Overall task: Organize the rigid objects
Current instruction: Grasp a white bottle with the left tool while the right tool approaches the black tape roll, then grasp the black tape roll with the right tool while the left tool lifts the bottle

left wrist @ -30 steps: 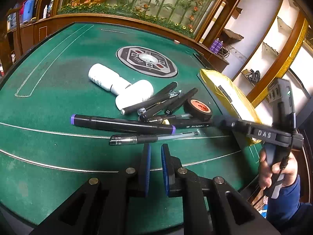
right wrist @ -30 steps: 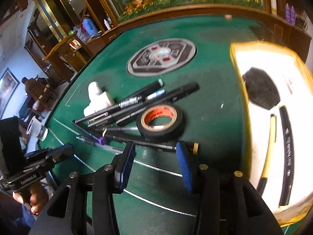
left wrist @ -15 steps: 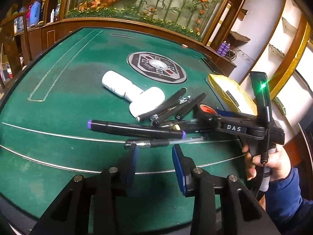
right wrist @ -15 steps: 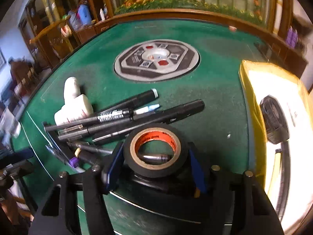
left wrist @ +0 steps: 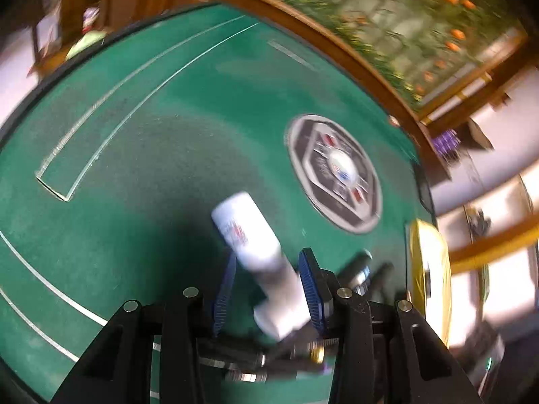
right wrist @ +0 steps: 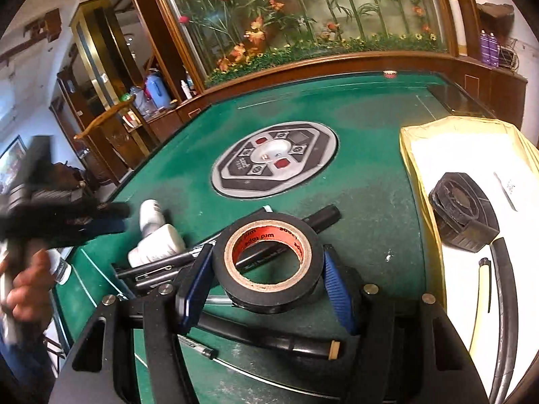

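**Tape in my right claw, bottles between the fingers of my left**

I am holding the black tape roll point(right wrist: 267, 262) in my right claw point(right wrist: 267, 289), its blue pads point(right wrist: 338, 298) pressing both sides of the roll, which is sitting tilted above the pens point(right wrist: 256, 256) on the green table point(right wrist: 363, 202). The roll's orange core is facing up toward the camera. To its right, the yellow tray point(right wrist: 417, 175) is lying on the table with a black octagonal piece point(right wrist: 463, 212) and a long black pen point(right wrist: 505, 303) inside.

My left claw point(left wrist: 267, 289) is standing wide apart around two white bottles point(left wrist: 259, 259) lying end to end; the picture is badly blurred, and the pads point(left wrist: 311, 289) are flanking them with a gap on the left side, so I am not gripping. The bottles are lying left of the pens point(left wrist: 362, 272), near the grey round plate point(left wrist: 337, 175) at the table's centre.
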### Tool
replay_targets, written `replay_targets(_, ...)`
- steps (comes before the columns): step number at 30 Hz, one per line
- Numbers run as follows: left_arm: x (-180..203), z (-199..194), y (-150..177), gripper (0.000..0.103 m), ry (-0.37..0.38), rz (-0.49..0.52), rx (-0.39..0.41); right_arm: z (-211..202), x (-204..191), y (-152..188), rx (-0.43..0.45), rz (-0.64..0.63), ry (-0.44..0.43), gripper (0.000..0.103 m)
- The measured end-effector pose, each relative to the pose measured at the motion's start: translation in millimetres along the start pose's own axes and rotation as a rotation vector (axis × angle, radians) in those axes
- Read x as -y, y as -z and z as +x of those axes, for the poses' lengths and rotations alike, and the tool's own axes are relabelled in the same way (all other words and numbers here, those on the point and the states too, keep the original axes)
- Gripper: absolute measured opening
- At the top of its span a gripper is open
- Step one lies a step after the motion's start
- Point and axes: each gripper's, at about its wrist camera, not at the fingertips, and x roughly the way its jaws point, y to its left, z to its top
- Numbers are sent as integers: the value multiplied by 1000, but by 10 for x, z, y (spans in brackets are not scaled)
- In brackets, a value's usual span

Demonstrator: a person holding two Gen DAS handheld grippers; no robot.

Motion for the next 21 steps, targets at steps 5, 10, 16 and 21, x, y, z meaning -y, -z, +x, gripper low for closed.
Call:
replay_targets(5, 32, 266, -68, 41, -67, -36, -28, -8, -16, -1, -4, -3, -30, 61)
replay_targets(10, 91, 395, -150, 37, -123, 5, -17, -21, -40, 1, -2, -6, -45, 61)
replay_targets(16, 123, 303, -58, 36, -143, 77, 32, -43, -38, 5, 5, -9, -59, 61)
replay_targets(21, 132, -19, 74, 36, -74, 106, 116, -53, -45, 2, 13, -13, -81, 62)
